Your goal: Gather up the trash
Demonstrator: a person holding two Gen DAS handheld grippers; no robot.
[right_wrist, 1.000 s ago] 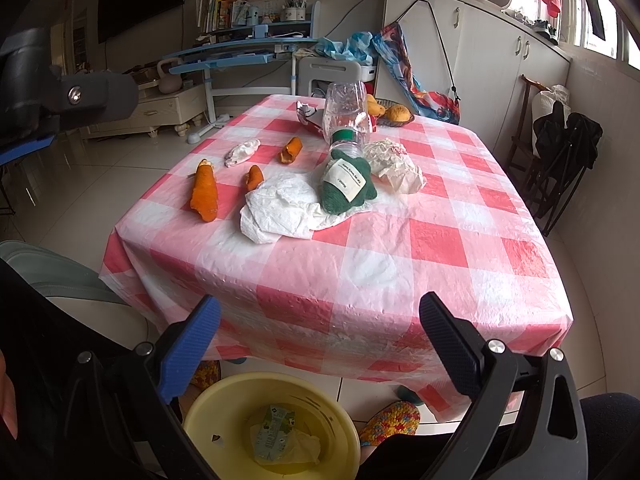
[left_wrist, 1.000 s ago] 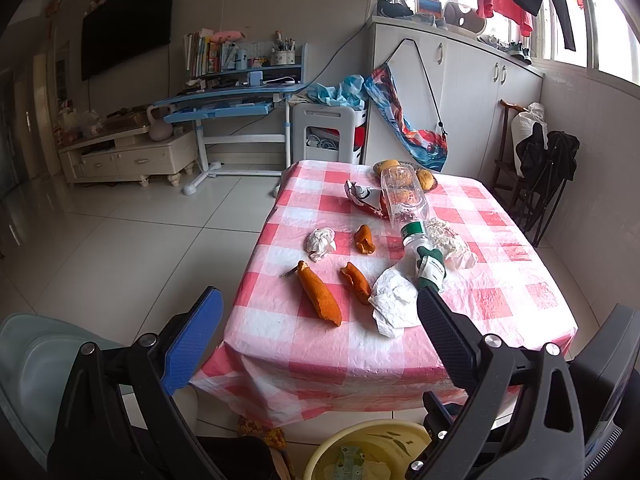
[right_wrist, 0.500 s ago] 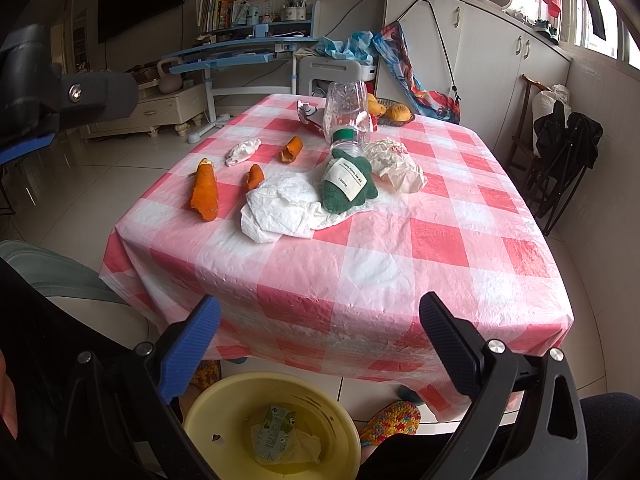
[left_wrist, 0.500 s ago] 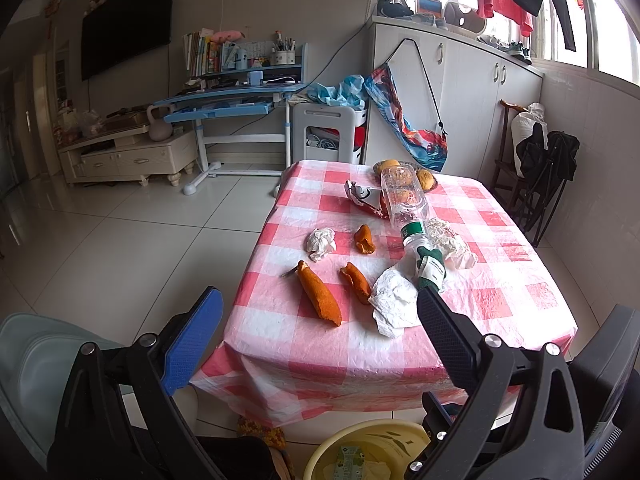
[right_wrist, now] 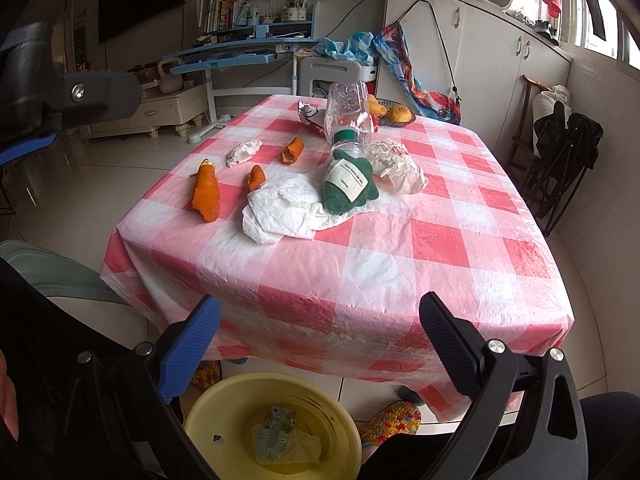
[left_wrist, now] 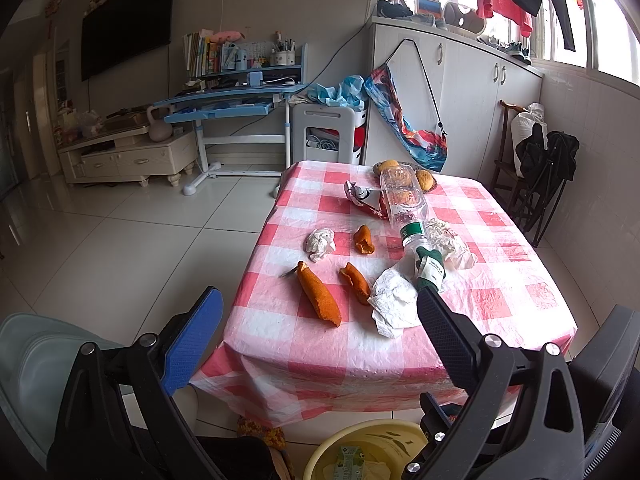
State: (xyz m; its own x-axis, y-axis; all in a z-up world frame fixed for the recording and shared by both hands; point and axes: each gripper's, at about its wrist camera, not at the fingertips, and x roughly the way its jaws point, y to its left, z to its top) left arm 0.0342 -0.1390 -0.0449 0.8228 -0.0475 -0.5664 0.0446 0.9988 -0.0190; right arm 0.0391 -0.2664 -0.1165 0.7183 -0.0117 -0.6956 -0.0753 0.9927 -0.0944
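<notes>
On the red-checked table lie several scraps: a long orange peel, two smaller peels, a crumpled white tissue, a small paper wad, a green sock with a label, a clear plastic bottle and a crumpled bag. A yellow basin on the floor holds a carton and paper. My left gripper and right gripper hang open and empty before the table's near edge.
A wicker dish of oranges and a red snack wrapper sit at the table's far end. A grey chair stands at my left. A foot in a knitted slipper rests under the table. Folded chairs lean at the right wall.
</notes>
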